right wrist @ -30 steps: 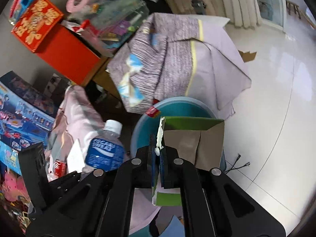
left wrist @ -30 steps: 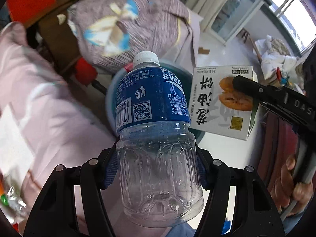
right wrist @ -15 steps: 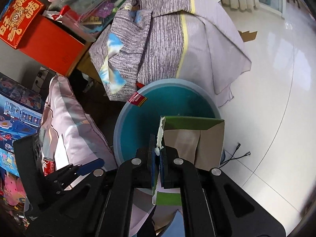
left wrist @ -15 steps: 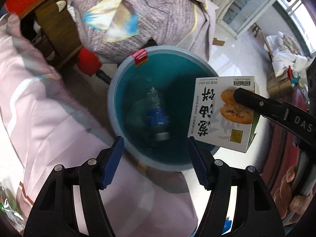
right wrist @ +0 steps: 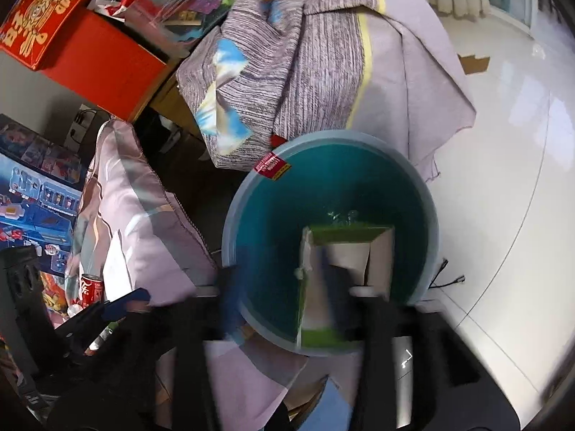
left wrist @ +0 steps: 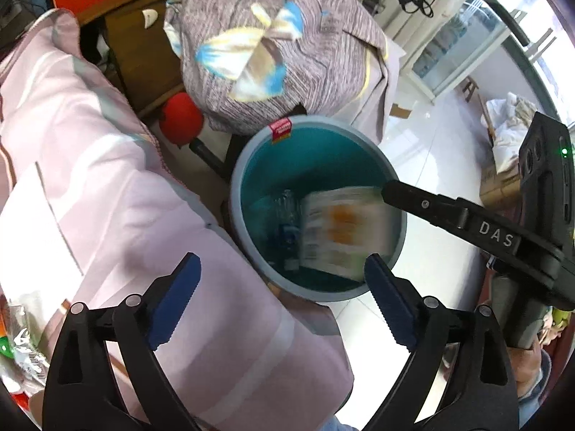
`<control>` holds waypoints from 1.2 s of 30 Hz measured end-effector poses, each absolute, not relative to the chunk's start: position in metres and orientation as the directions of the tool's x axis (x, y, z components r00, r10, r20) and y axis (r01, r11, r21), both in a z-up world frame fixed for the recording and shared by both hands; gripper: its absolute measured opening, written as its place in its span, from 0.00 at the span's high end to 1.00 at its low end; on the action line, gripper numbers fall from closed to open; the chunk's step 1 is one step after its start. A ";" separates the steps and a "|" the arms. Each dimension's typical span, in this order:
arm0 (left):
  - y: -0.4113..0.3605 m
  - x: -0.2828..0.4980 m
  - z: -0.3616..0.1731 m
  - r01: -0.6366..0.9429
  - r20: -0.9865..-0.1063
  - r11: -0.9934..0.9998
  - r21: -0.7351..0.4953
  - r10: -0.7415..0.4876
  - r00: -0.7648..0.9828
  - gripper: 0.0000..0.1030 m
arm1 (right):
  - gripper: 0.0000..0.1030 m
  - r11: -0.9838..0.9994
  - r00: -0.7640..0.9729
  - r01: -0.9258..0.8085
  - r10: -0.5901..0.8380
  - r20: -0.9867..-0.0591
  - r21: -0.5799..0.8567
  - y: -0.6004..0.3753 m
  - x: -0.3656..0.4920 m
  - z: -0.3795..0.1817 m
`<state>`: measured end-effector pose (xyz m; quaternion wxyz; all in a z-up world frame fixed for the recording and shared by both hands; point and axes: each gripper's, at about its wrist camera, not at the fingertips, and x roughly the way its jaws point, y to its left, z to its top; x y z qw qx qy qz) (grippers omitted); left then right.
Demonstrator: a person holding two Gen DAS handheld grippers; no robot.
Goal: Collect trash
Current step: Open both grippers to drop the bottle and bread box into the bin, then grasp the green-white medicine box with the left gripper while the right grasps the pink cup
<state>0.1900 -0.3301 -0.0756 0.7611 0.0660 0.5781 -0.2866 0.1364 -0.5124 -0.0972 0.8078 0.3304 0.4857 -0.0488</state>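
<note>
From my left wrist view, I read the white letters "DAS" on the black finger of the right gripper [left wrist: 381,194]. The printing on the carton [left wrist: 341,233] in the bin [left wrist: 402,222] is too blurred for me to read. In my right wrist view, the red box [right wrist: 39,18] carries large gold Chinese characters, and the red can [right wrist: 90,289] shows white script I cannot make out.
</note>
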 end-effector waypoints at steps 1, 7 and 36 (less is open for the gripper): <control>-0.328 0.189 -0.074 0.511 -0.917 0.828 -0.229 -0.360 0.171 0.09 | 0.49 0.783 0.524 0.397 0.235 -0.818 0.479 -0.511 0.136 -0.095; -0.312 0.186 -0.073 0.481 -0.916 0.842 -0.244 -0.363 0.172 0.08 | 0.31 0.796 0.510 0.418 0.192 -0.838 0.437 -0.511 0.128 -0.087; -0.167 0.134 -0.035 0.393 -0.873 0.882 -0.258 -0.387 0.296 0.06 | 0.18 0.913 0.399 0.316 0.119 -0.909 0.258 -0.387 0.107 -0.042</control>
